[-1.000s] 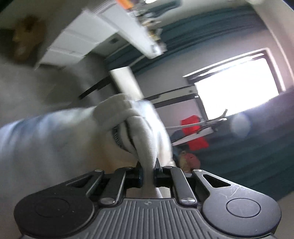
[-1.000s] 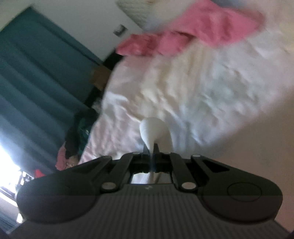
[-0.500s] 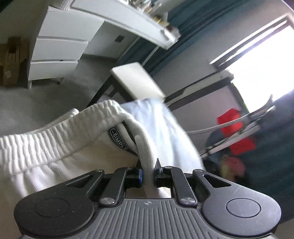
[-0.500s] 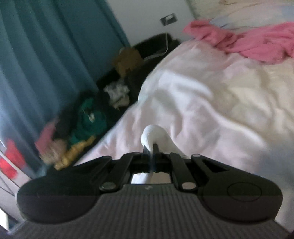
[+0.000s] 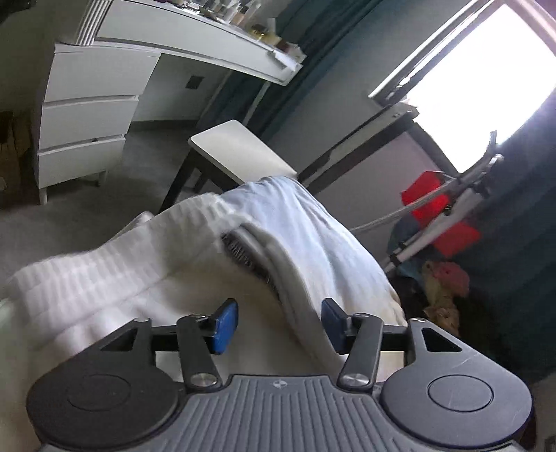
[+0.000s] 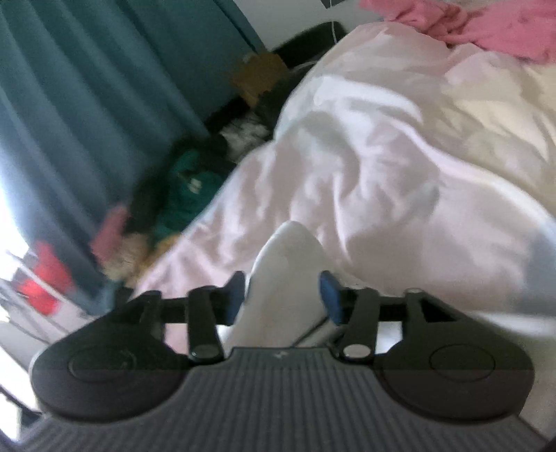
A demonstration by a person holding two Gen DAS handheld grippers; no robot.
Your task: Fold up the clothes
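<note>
A white garment (image 5: pixel 114 278) with a ribbed elastic waistband lies bunched in front of my left gripper (image 5: pixel 278 325). The left jaws stand wide open with blue pads, and a fold of the waistband passes loosely between them. In the right wrist view a white end of the same garment (image 6: pixel 288 274) stands between the open jaws of my right gripper (image 6: pixel 283 295), unclamped. It rests over the pale pink bedsheet (image 6: pixel 399 180).
A white drawer unit (image 5: pixel 83 114) and a long white desk (image 5: pixel 194 41) stand at the back left, with a white stool (image 5: pixel 236 153) nearer. A red crate (image 5: pixel 427 194) and clothes pile lie by teal curtains. A pink garment (image 6: pixel 486 27) lies on the bed.
Both grippers were clamped on the white garment and now stand open, so the cloth is released. Both views have swung; the garment has dropped and spread in front of the left gripper.
</note>
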